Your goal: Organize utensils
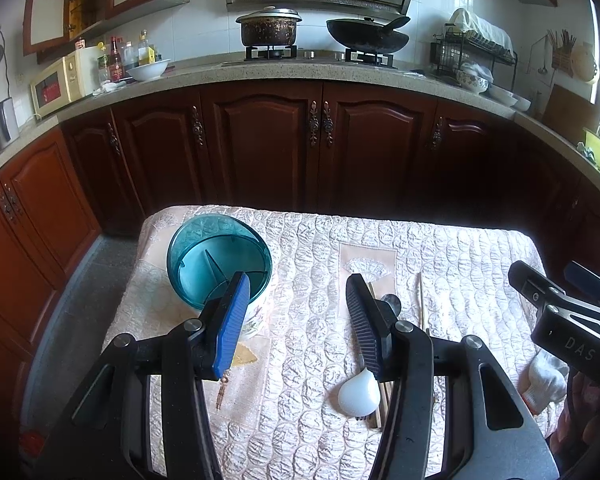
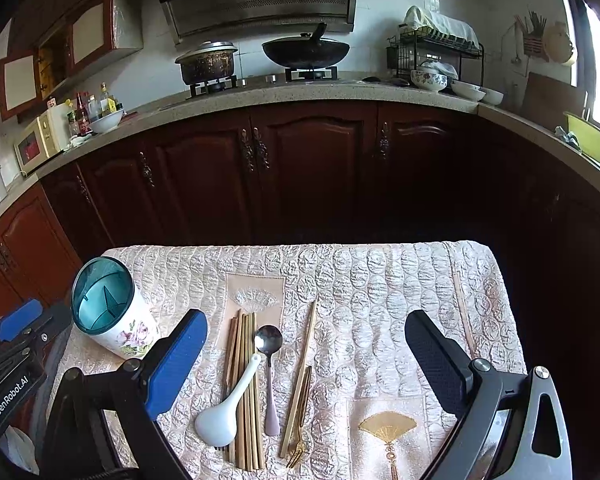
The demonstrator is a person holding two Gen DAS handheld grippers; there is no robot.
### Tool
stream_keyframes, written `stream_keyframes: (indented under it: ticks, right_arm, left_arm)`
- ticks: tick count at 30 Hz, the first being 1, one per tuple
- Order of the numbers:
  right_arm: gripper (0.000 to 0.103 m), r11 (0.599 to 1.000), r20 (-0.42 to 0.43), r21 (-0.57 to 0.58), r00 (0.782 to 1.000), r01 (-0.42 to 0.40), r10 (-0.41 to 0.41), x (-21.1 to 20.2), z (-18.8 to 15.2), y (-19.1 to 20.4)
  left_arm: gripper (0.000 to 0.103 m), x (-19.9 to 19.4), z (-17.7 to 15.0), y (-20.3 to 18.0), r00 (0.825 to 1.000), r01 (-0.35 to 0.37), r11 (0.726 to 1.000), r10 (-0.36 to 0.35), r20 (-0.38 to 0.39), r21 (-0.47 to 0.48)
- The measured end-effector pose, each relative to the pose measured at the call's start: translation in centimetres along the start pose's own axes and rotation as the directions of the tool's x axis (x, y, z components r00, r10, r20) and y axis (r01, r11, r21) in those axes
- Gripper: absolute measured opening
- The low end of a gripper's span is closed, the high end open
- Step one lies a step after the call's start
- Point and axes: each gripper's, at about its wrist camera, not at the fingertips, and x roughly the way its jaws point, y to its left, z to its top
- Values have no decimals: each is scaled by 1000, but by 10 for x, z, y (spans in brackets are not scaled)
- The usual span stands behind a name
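Both my claws hung spread and empty over the quilted cloth. On my right gripper the blue pad sat at the left and the black ribbed pad at the right, wide apart, with the utensils lying on the cloth in the gap between them. My left gripper was spread just as wide; its blue pad sat in front of the holder's near rim in that view, and its black pad hid part of the utensil row.

Nearest me in the right wrist view lay a white ceramic spoon, bowl toward me, its handle slanting up across a bundle of wooden chopsticks. Just right of the bundle lay a metal spoon, bowl away from me and its pale handle toward me. Further right lay 1 separate chopstick at a slight slant, with a small gold fork beside its near end, tines toward me.

Farther back at the left stood the utensil holder, a white cup with a flower print and a teal inner liner split into compartments. It looked empty, and it was apart from the utensils.

Beyond the cloth ran dark wooden cabinets under a speckled counter. On the stove stood a lidded pot and a wok. A dish rack stood to the right.
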Motion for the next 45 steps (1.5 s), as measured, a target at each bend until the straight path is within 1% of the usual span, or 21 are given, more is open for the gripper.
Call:
stream_keyframes:
  ticks: [18,28,36,45]
  right_arm:
    - [99,1000,-15,-3,1000,0,0,8,-2,-2]
    - [98,1000,-18,-4,1000,2,-2,11,-3,-3]
    - [98,1000,-31,-3,1000,3,-3,16,-4,-4]
    - [98,1000,-42,-1,999,2,-2,23,-6,-6]
  left_arm:
    - [50,4,0,-2,1000,19,1000,-19,-11,-6]
    - [50,8,0,-3,1000,17,1000,-17,-20,2]
    - [50,16,-2,-3,998,23,1000,-23,-51,2]
    - [50,20,-2,-2,999,15,1000,-15,-50,3]
